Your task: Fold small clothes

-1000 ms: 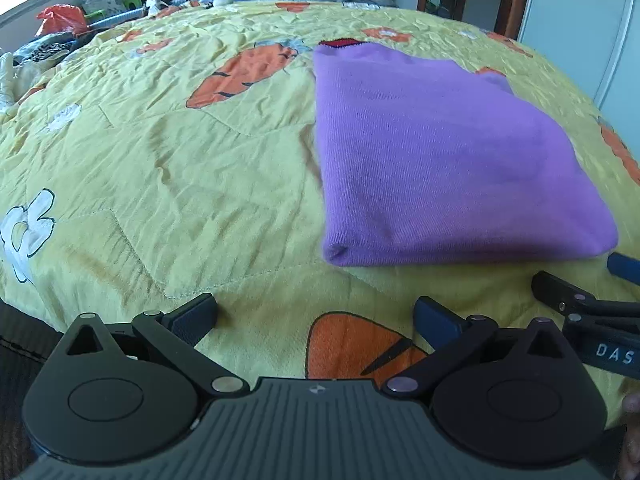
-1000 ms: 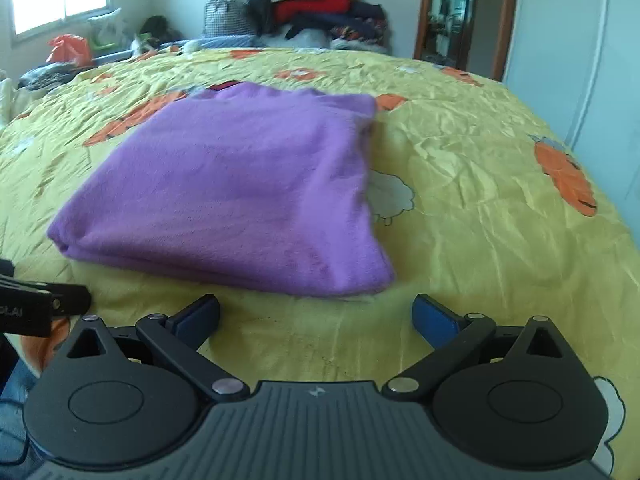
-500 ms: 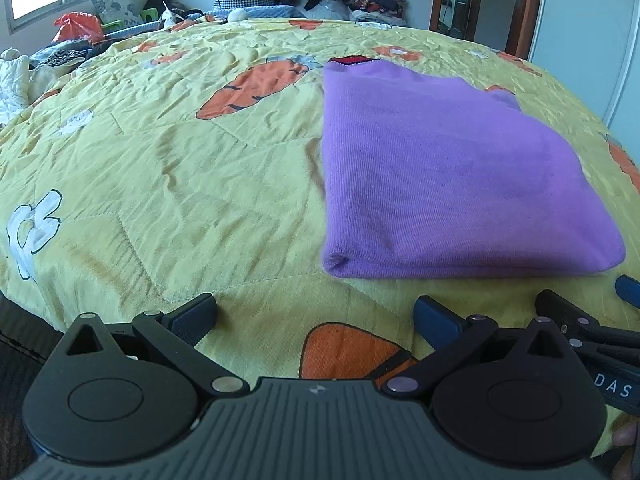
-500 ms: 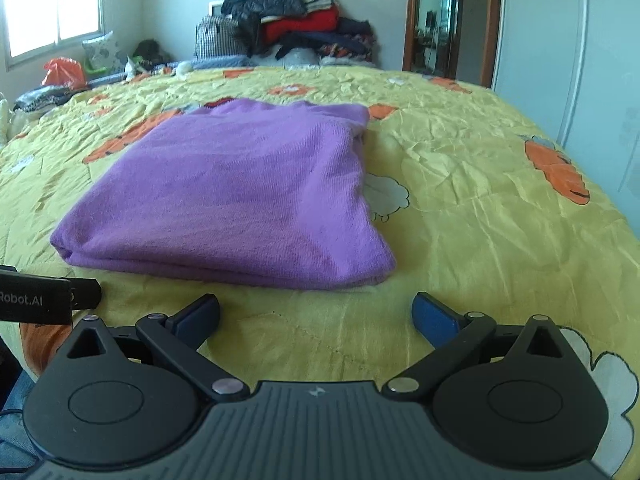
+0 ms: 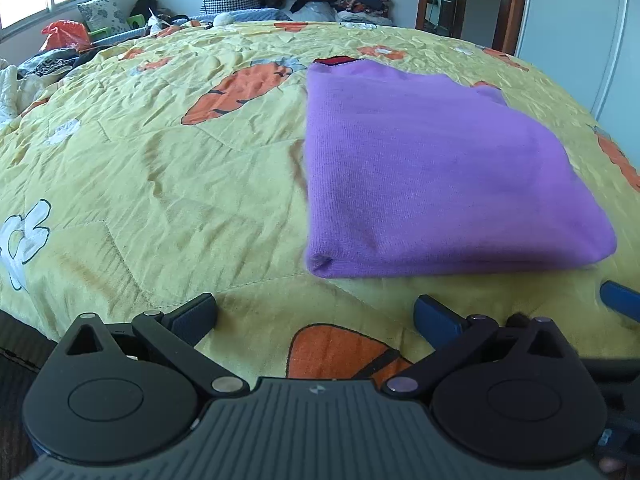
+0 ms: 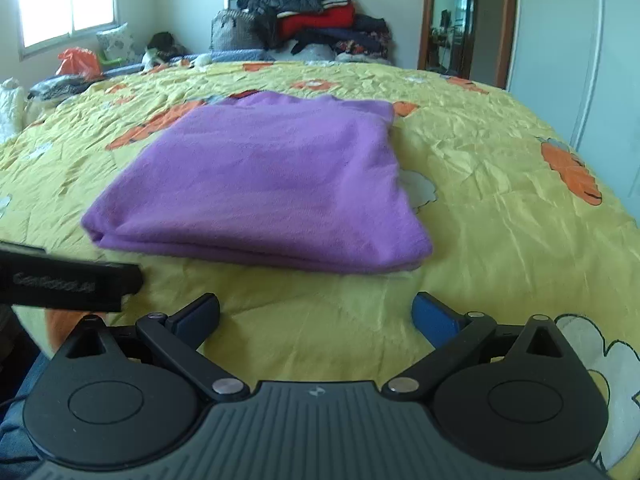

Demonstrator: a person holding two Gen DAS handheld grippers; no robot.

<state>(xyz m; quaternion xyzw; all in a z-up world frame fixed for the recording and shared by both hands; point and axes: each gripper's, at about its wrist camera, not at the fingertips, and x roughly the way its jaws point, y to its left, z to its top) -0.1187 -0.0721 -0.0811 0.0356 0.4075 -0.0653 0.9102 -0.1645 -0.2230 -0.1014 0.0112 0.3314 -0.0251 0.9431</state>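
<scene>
Purple garment (image 5: 432, 176) lies folded into a compact rectangle on the yellow carrot-print bedspread (image 5: 168, 184), its doubled edge facing the cameras; judging by the neat layers, the folding of this piece looks finished, and what remains is at most a tidy-up or a fresh item; no other loose small clothes show nearby, only a heap of clothing (image 6: 312, 16) far behind. The left gripper (image 5: 314, 312) hangs released just short of the near edge, touching nothing; the right gripper (image 6: 316, 312) is likewise spread wide and empty. Lettering on the left gripper's side in the right view is too blurred to read.
</scene>
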